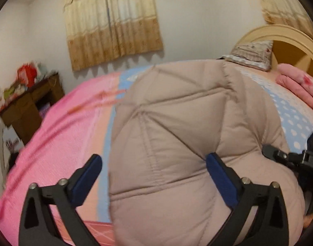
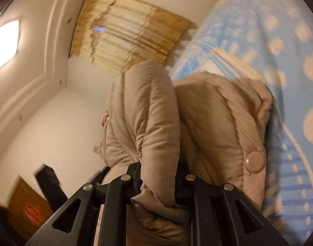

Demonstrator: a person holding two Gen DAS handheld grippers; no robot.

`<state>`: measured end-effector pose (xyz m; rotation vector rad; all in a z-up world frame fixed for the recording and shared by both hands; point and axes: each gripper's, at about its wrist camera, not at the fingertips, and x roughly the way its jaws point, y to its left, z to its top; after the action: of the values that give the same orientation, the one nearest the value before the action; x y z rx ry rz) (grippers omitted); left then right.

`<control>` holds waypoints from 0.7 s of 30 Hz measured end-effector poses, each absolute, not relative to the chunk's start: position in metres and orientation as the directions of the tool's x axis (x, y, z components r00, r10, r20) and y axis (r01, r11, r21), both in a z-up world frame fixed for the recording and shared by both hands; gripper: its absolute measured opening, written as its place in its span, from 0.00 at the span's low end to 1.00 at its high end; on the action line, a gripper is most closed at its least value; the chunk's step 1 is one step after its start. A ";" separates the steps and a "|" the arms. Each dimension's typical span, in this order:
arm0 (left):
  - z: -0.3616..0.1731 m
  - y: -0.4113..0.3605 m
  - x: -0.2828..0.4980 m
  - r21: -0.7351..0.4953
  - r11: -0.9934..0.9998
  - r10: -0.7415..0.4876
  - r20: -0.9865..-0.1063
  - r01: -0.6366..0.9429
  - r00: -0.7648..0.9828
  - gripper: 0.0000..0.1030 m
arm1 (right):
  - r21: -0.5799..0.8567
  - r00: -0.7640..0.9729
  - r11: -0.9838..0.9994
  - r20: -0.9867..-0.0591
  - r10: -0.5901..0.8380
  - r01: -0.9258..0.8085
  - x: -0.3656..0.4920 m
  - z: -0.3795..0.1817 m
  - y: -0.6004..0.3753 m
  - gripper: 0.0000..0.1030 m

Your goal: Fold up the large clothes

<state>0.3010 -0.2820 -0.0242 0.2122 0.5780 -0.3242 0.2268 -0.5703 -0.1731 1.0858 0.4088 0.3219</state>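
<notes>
Bedding surrounds one beige quilted coat [image 1: 176,133], which lies mid-bed [image 1: 60,135] on pink and dotted blue covers. One pillow [image 1: 250,55] and a pink folded blanket [image 1: 295,86] sit far right by the headboard; a cluttered wooden cabinet [image 1: 29,106] stands far left. Left tongs [image 1: 154,164] gape wide, straddling the coat's left edge, gripping nothing. Right tongs [image 2: 158,176] pinch a puffy coat fold beside one snap button [image 2: 255,161].

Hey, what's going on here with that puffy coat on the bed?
A person is folding a beige padded coat on a bed with two handheld grippers. The right gripper is clamped on a thick fold of the coat. The left gripper is wide open at the coat's edge, gripping nothing.
</notes>
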 end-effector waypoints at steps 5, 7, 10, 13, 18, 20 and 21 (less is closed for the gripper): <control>-0.044 -0.276 0.301 0.126 0.926 -0.230 -0.563 0.357 0.794 1.00 | 0.885 0.850 0.465 -0.235 0.471 -0.012 0.230 -0.175 -0.573 0.22; -0.047 -0.276 0.297 0.135 0.920 -0.231 -0.573 0.369 0.786 1.00 | 0.833 0.823 0.552 -0.334 0.460 0.030 0.223 -0.159 -0.572 0.27; -0.047 -0.285 0.294 0.185 0.915 -0.199 -0.565 0.358 0.801 1.00 | 0.600 0.892 0.781 -0.432 0.137 0.171 0.186 -0.105 -0.561 0.37; -0.048 -0.291 0.287 0.198 0.920 -0.180 -0.551 0.338 0.815 1.00 | 0.422 0.926 0.904 -0.364 0.100 0.068 0.180 -0.052 -0.533 0.37; -0.049 -0.292 0.288 0.196 0.922 -0.177 -0.556 0.334 0.812 1.00 | 0.278 0.879 0.960 -0.451 0.151 -0.022 0.256 -0.017 -0.491 0.37; -0.049 -0.290 0.289 0.187 0.923 -0.183 -0.559 0.337 0.809 1.00 | 0.243 0.818 0.970 -0.562 0.120 0.025 0.305 -0.031 -0.486 0.37; -0.049 -0.289 0.289 0.180 0.924 -0.187 -0.560 0.339 0.807 1.00 | 0.226 0.783 0.972 -0.615 0.091 0.064 0.323 -0.045 -0.487 0.37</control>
<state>0.2892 -0.2886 -0.0492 0.2790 0.5655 -0.2849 0.3228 -0.4868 -0.0453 0.2408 0.6722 0.0147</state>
